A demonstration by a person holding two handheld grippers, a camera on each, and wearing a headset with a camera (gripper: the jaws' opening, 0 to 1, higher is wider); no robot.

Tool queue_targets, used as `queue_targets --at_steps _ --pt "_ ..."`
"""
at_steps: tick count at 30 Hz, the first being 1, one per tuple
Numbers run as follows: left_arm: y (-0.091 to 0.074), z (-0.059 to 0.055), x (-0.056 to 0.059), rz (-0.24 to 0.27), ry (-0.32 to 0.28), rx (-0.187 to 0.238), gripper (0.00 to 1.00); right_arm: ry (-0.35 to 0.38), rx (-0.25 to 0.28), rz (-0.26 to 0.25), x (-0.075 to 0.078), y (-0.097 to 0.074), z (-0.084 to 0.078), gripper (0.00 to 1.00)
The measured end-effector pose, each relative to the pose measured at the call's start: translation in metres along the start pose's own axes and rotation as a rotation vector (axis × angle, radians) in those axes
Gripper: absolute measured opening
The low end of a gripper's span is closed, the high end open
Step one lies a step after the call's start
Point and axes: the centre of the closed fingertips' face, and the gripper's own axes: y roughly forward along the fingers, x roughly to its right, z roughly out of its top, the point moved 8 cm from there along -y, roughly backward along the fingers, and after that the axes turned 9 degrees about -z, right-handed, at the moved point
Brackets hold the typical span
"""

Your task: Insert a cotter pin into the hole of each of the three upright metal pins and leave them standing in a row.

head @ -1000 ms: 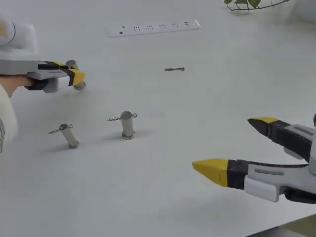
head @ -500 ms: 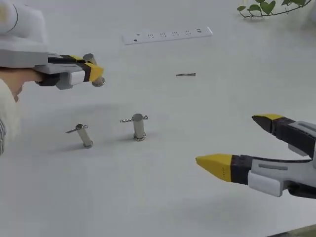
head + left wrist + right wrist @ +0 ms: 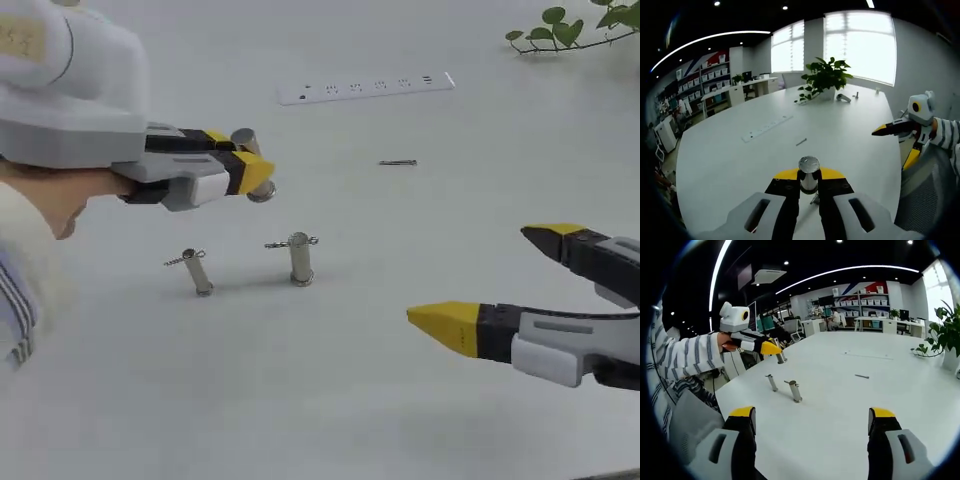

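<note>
Cotter pin lies on the table before power strip

A silver held metal pin sits upright, clamped between the left gripper's jaws. In the head view, an upright pin and a leaning pin rest just below the gripper's tips, each with a cotter pin through its head. A loose cotter pin lies flat, well ahead of the tips.

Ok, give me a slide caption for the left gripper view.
Left gripper shut on a metal pin, loose cotter pin lying on the white table ahead.
</note>
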Motion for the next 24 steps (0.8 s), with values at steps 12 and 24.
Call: queue_targets --at_steps 12,24 --pt "0.009 -0.022 0.043 -0.022 -0.040 -0.003 0.09 -0.005 0.004 0.018 -0.003 -0.005 -0.003 0.92" --pt "0.024 -0.053 0.072 -0.026 -0.073 -0.039 0.09 -0.002 -0.018 0.044 -0.006 -0.008 -0.011 0.94"
